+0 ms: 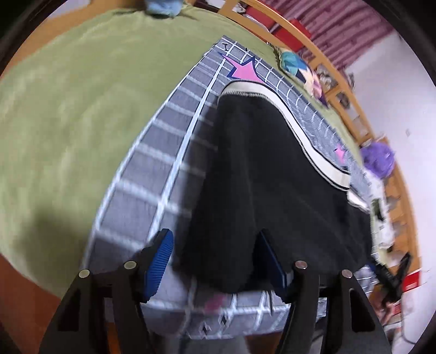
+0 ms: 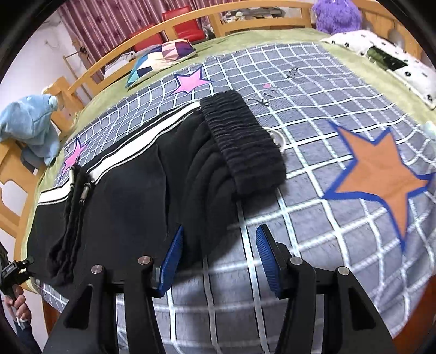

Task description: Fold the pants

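Pants (image 2: 130, 185), black with a white side stripe (image 2: 120, 155), lie on the checked blanket (image 2: 313, 152) that covers the bed (image 1: 68, 109), stretched out roughly crosswise to both claws: in the right wrist view the ribbed waistband (image 2: 242, 141) sits at the far right end of the cloth and the legs run away to the left, toward the left claw. The right claw (image 2: 218, 256) is spread wide and grips nothing; its left pad touches or overlaps the near edge of the black cloth, while its right pad hangs over bare blanket, so the pants lie ahead and to the left of it. The left claw (image 1: 215, 261) is likewise parted, with black cloth filling the gap between its pads, though blur keeps me from telling whether the fabric is pinched; I judge it released. Each claw is nearest its own end, right by the waist, left by the legs. A fold bringing one end over the other would likely run along that long axis. Drawcords with metal tips (image 2: 79, 188) lie loose on top of the cloth and could snag. A patterned pillow (image 2: 160, 60), a blue garment (image 2: 30, 128) and a purple plush (image 2: 338, 13) sit well apart near the bed frame, out of the path.
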The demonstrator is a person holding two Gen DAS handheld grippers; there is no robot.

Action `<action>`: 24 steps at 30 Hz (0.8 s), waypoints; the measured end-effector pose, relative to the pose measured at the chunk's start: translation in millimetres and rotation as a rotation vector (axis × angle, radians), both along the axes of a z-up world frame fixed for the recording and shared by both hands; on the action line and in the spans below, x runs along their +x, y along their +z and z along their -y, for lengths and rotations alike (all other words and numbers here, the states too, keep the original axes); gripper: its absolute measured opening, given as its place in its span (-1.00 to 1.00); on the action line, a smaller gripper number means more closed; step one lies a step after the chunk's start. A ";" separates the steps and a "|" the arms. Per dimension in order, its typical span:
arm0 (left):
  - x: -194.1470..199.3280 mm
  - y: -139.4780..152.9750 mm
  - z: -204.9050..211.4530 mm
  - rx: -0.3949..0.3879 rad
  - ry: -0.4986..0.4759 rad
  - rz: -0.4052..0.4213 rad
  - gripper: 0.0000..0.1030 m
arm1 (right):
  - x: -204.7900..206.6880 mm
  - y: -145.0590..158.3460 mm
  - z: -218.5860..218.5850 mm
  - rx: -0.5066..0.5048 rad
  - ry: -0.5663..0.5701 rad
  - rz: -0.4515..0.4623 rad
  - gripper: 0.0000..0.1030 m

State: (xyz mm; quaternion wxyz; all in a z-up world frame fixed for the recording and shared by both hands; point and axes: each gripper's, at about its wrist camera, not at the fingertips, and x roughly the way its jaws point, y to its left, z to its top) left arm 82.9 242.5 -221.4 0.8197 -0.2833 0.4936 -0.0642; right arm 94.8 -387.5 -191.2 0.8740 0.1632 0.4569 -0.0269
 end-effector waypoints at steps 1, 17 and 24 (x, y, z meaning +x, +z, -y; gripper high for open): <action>-4.4 -2.8 -0.2 -0.023 0.009 0.005 0.23 | -5.6 3.7 -2.1 -0.010 -0.002 0.001 0.02; 9.1 0.0 13.6 0.019 0.030 -0.019 0.33 | 21.7 26.4 -136.8 0.170 0.289 0.095 0.15; -0.7 29.5 29.7 0.187 -0.067 0.070 0.33 | 60.2 -19.3 -212.9 0.227 0.380 -0.020 0.15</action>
